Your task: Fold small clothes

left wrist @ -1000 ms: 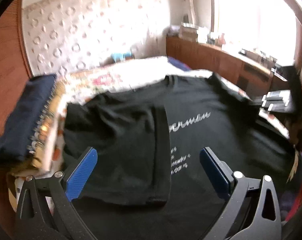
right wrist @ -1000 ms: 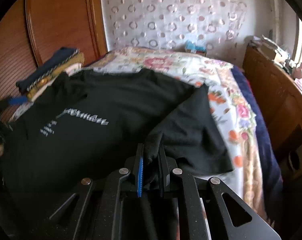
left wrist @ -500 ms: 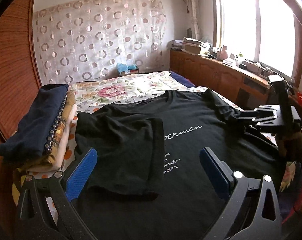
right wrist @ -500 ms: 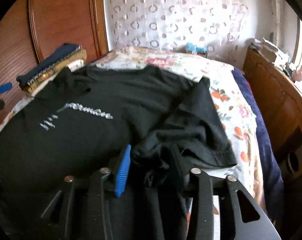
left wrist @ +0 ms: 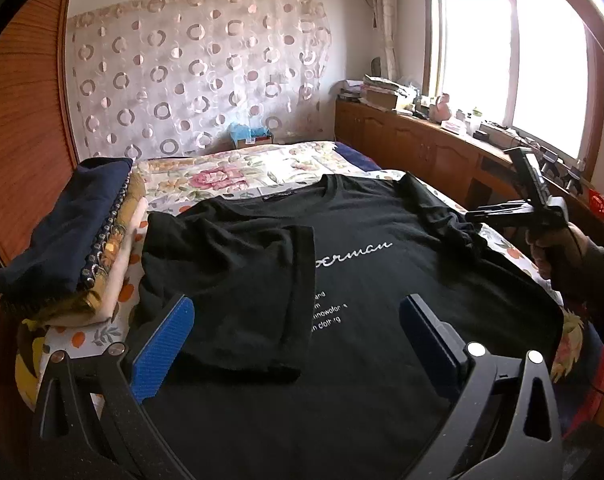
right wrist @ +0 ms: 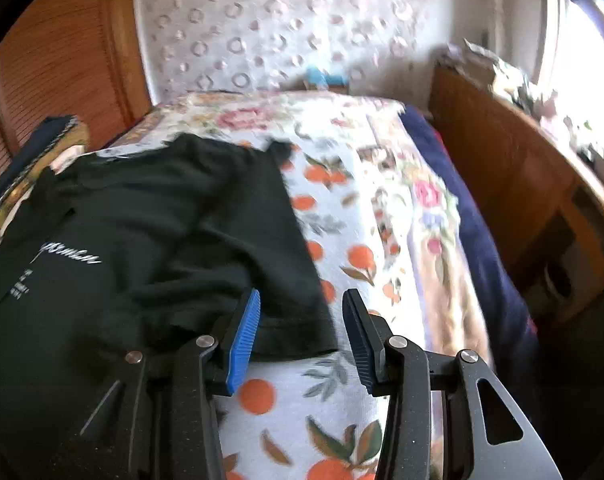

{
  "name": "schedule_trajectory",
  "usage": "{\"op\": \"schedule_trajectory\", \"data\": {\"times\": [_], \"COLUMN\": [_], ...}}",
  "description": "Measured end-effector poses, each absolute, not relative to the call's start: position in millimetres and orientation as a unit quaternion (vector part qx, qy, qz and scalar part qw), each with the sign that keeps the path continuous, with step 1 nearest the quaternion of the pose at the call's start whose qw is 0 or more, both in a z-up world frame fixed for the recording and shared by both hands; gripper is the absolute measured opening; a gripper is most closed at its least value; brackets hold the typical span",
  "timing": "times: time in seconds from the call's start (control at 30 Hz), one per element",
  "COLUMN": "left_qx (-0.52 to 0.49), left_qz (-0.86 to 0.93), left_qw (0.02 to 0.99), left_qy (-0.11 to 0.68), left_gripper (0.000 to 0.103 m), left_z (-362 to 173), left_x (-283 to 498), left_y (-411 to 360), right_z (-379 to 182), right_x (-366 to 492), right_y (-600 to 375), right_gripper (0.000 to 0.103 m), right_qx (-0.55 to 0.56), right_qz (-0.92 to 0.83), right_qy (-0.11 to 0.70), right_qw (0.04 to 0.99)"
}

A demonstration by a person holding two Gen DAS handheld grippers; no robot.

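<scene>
A black t-shirt (left wrist: pixel 366 280) with white lettering lies face up on the floral bed sheet (left wrist: pixel 237 172). Its left sleeve (left wrist: pixel 237 288) is folded in over the chest. My left gripper (left wrist: pixel 297 320) is open and empty, hovering over the shirt's lower part. My right gripper (right wrist: pixel 299 320) is open and empty; the hem of the right sleeve (right wrist: pixel 277 304) lies flat on the sheet (right wrist: pixel 382 240) just beyond its fingertips. The right gripper also shows in the left wrist view (left wrist: pixel 478 216), at the shirt's right edge.
A stack of folded clothes (left wrist: pixel 73 236) sits at the bed's left edge beside a wooden wardrobe (left wrist: pixel 17 128). A wooden cabinet (left wrist: pixel 434 152) with clutter runs under the window on the right. A dark blue blanket (right wrist: pixel 482 216) edges the bed's right side.
My right gripper opened and let go of the right sleeve, which now lies flat on the sheet. It swung right. My left gripper rose slightly and stayed open.
</scene>
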State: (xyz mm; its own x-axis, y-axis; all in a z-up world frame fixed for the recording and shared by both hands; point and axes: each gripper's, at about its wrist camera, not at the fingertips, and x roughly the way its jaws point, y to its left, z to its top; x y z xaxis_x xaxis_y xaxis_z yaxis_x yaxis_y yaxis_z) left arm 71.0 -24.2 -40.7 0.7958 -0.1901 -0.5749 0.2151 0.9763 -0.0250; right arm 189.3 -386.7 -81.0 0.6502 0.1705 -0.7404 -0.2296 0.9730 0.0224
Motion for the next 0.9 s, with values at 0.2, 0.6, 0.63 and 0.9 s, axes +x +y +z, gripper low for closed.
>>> {"op": "schedule_trajectory", "data": {"times": [0.2, 0.6, 0.63, 0.9], "left_qx": [0.019, 0.017, 0.016, 0.014], "left_qz": [-0.11, -0.092, -0.092, -0.093], "left_qw": [0.946, 0.948, 0.949, 0.949], "left_qy": [0.303, 0.304, 0.302, 0.301], "left_gripper": [0.103, 0.103, 0.103, 0.103], "left_z": [-42.8, -42.2, -41.5, -39.2], "left_x": [69.3, 67.9, 66.7, 64.2], "left_y": [-25.3, -18.9, -18.1, -13.3], "right_z": [-86.1, -21.8, -18.9, -19.0], "right_x": [190.7, 189.3, 190.7, 201.3], "right_y": [-378.4, -281.5, -268.4, -217.7], "right_gripper": [0.019, 0.004, 0.004, 0.035], "right_qx": [-0.05, -0.091, -0.097, -0.131], "right_qz": [0.135, 0.262, 0.269, 0.27], "right_qy": [0.412, 0.365, 0.363, 0.356], "right_qw": [0.9, 0.889, 0.887, 0.885]}}
